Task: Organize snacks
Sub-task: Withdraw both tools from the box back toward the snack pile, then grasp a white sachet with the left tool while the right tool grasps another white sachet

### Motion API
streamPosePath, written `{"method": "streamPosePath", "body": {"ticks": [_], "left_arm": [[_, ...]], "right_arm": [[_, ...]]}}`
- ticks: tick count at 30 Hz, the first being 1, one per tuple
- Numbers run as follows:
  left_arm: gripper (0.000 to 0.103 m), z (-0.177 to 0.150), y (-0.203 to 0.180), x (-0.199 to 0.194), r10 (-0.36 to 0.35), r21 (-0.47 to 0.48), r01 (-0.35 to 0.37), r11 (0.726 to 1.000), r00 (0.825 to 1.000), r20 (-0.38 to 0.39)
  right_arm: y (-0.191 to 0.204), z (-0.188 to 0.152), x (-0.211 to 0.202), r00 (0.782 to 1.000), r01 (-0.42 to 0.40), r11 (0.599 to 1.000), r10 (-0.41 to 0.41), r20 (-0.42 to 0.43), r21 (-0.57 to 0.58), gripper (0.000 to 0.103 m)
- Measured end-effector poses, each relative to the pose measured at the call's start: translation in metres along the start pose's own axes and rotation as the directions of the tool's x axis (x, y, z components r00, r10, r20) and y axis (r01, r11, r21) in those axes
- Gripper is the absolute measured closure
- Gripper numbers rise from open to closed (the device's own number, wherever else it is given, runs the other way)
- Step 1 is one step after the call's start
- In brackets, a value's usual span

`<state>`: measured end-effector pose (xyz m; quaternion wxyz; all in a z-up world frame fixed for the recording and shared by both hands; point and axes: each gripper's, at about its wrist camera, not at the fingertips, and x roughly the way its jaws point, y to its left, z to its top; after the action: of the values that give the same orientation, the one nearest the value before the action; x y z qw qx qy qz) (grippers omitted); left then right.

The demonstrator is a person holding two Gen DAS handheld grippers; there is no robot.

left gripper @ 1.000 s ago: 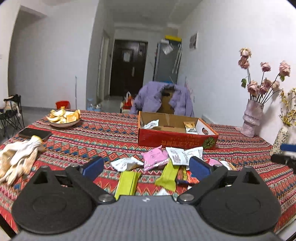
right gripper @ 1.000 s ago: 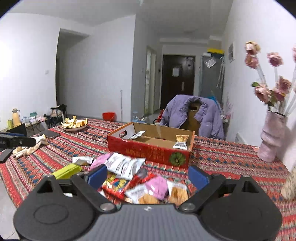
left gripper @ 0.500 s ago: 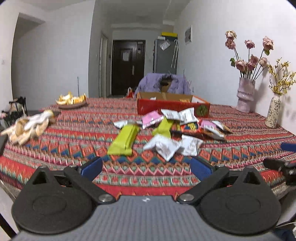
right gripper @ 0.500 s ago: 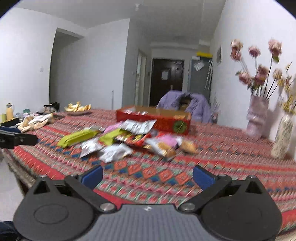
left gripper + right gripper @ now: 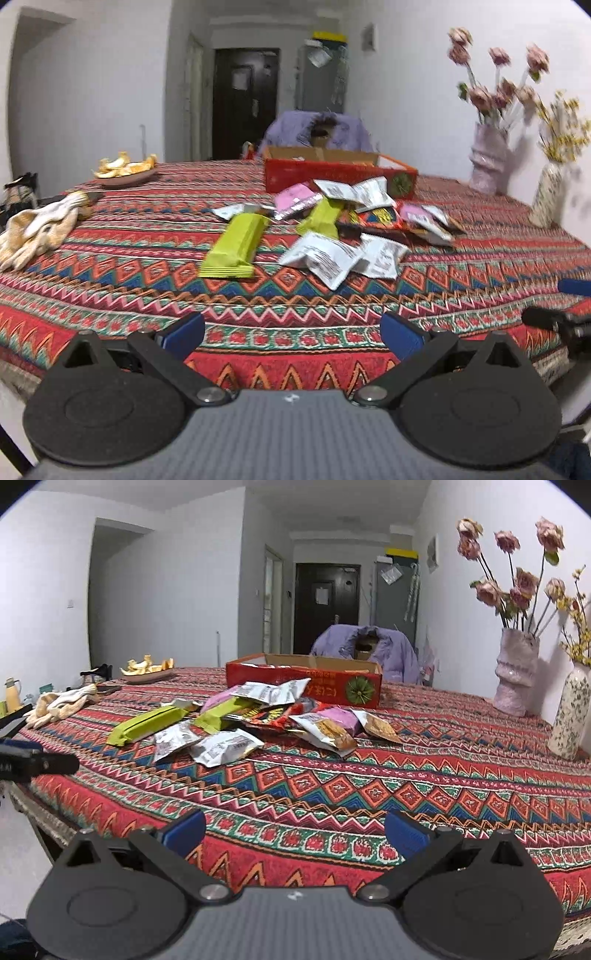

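The snack packets lie in a loose heap on the patterned tablecloth, well ahead of both tongs and between them and the red cardboard box at the far side. I judge them all light and crinkly: thin foil pillows that will slide on each other and crush if I squeeze hard, so a gentle pinch is what I want.

The green bar is the stiffest piece, lying apart from the heap on the side of my left tongs; I'd take it across its narrow width near the middle. The white pouches nearest me look puffy and slick; their flat sealed end seams are the safest hold. The orange-printed packs sit ahead of my right tongs, partly overlapped, so one may drag a neighbour along.

My left gripper hangs released at the near table edge, nothing between its blue pads. My right gripper has just been opening, jaws now spread wide and empty.

Off past the left tongs lie work gloves and a plate of peels; vases stand beyond the right.
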<state>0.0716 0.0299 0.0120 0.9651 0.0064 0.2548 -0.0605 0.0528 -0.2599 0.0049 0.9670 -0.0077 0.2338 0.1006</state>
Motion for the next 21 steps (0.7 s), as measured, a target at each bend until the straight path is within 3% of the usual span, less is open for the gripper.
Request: {"method": "streamPosePath", "body": {"ticks": [3, 9, 11, 17, 21], "left_arm": [[0.0, 0.008, -0.001, 0.014, -0.022, 0.025, 0.023, 0.999, 1.0, -0.015], [0.0, 0.039, 0.005, 0.057, -0.082, 0.028, 0.084, 0.996, 0.993, -0.08], [0.0, 0.048, 0.005, 0.073, -0.089, 0.044, 0.094, 0.995, 0.991, -0.098], [0.001, 0.068, 0.001, 0.123, -0.145, 0.174, 0.173, 0.969, 0.976, -0.165], [0.002, 0.077, 0.007, 0.152, -0.223, 0.166, 0.263, 0.95, 0.948, -0.225]], "right_arm": [[-0.005, 0.006, 0.013, 1.0, -0.005, 1.0, 0.005, -0.022, 0.023, 0.003], [-0.014, 0.022, 0.048, 0.997, 0.006, 0.999, -0.002, -0.072, 0.053, 0.019], [-0.015, 0.029, 0.061, 0.995, -0.019, 0.998, 0.025, -0.092, 0.065, 0.029], [-0.003, 0.05, 0.096, 0.984, -0.119, 0.986, 0.132, -0.117, 0.113, 0.03], [0.007, 0.062, 0.121, 0.963, -0.208, 0.953, 0.24, -0.127, 0.22, 0.032]]}}
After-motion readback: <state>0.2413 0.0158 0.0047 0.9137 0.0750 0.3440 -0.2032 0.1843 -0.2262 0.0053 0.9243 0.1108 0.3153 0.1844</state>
